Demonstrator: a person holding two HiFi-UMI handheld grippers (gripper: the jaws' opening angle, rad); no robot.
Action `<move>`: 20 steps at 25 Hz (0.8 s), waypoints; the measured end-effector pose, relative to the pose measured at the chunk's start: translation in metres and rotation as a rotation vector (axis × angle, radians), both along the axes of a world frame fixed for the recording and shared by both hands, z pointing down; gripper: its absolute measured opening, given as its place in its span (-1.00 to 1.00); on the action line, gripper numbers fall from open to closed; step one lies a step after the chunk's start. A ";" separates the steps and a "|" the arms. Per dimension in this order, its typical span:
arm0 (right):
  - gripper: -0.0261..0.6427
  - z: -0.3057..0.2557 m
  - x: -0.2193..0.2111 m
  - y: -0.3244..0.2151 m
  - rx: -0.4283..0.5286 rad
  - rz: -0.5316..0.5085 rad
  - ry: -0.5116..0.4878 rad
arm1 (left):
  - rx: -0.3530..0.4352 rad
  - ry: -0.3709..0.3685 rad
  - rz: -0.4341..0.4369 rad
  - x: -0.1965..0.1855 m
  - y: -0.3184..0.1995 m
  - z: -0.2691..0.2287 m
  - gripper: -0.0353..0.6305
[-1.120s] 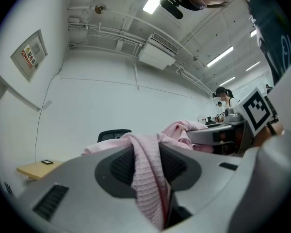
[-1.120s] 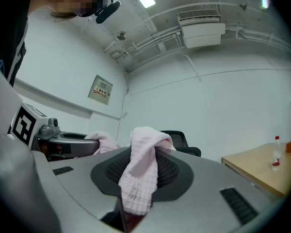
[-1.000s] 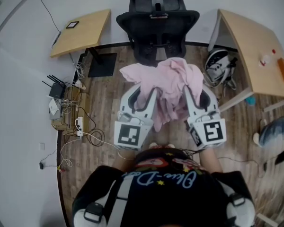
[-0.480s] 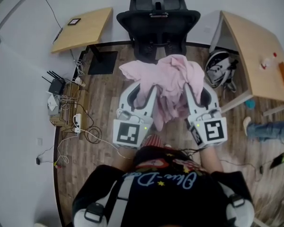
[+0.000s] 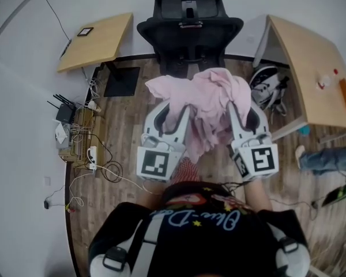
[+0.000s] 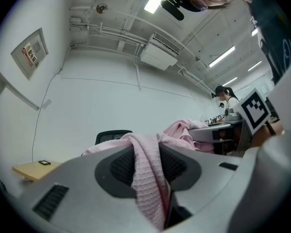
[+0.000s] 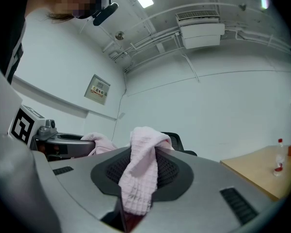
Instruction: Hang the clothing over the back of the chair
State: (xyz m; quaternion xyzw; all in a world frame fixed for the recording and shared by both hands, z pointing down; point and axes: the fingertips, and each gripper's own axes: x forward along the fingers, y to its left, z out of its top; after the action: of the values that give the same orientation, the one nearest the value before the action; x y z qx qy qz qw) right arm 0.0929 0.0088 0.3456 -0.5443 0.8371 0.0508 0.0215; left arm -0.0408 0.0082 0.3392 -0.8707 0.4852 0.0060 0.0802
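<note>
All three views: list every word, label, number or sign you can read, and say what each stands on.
Nothing can be read for sure.
Shirt: cursive print, warped and partly folded; not legible.
Wall sign, also seen in the right gripper view: print too small to read.
Markers on the cubes: black-and-white squares, no letters or numbers.

Quick count: one black chair (image 5: 189,25), one pink garment (image 5: 205,91), two wooden tables (a left table (image 5: 98,39) and a right table (image 5: 308,68)), two grippers, meaning the left gripper (image 5: 174,107) and the right gripper (image 5: 241,109), plus one router (image 5: 65,113) and one white power strip (image 5: 92,154).
</note>
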 end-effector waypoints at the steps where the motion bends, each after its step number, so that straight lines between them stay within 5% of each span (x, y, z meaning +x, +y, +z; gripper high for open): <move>1: -0.65 0.000 0.001 -0.006 -0.004 0.005 0.000 | 0.000 0.002 0.001 0.000 -0.006 0.000 -0.52; 20: -0.66 -0.014 0.022 -0.109 0.029 0.069 0.022 | 0.001 -0.033 -0.030 -0.021 -0.109 -0.006 -0.52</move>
State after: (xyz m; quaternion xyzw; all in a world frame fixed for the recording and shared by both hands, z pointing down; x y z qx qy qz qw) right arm 0.1148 -0.1006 0.3321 -0.5718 0.8172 0.0698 0.0183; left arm -0.0616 -0.1009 0.3334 -0.8632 0.4969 -0.0094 0.0887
